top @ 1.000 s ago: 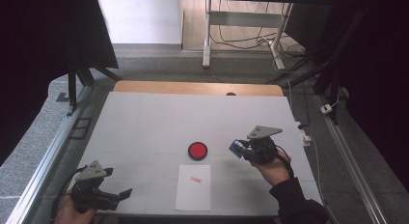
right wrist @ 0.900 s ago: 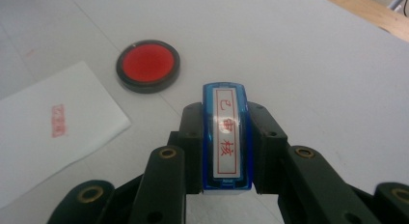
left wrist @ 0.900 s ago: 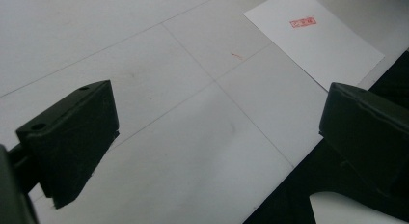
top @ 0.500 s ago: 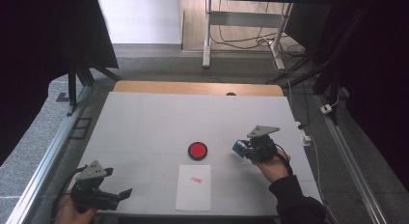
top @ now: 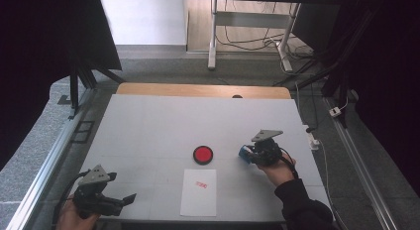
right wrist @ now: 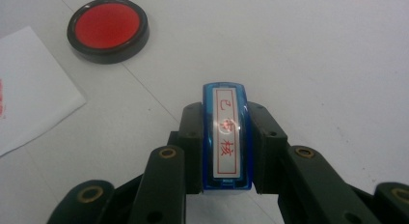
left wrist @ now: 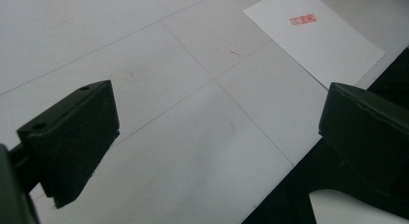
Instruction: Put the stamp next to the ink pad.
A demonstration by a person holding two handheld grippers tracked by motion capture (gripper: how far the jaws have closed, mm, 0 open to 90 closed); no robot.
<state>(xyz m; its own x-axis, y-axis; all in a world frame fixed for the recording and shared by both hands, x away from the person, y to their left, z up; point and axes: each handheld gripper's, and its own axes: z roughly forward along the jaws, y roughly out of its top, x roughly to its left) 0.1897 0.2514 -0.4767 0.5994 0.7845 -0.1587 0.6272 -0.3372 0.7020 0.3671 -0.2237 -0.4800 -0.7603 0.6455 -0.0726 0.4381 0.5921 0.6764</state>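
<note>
Even, soft light falls on the pale desk (top: 148, 126); its surroundings sink into black. Shadows are faint. Both gripper views are grainy, their near jaws blurred and soft-edged.

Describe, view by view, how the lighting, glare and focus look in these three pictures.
High view: the white table is evenly lit, the surroundings nearly black, detail soft. Left gripper view: the left tongs are close, dark and slightly soft; the stamped paper is sharper. Right gripper view: the blue stamp in the right tongs shows a small glare spot on its label; the red ink pad is clear.
</note>
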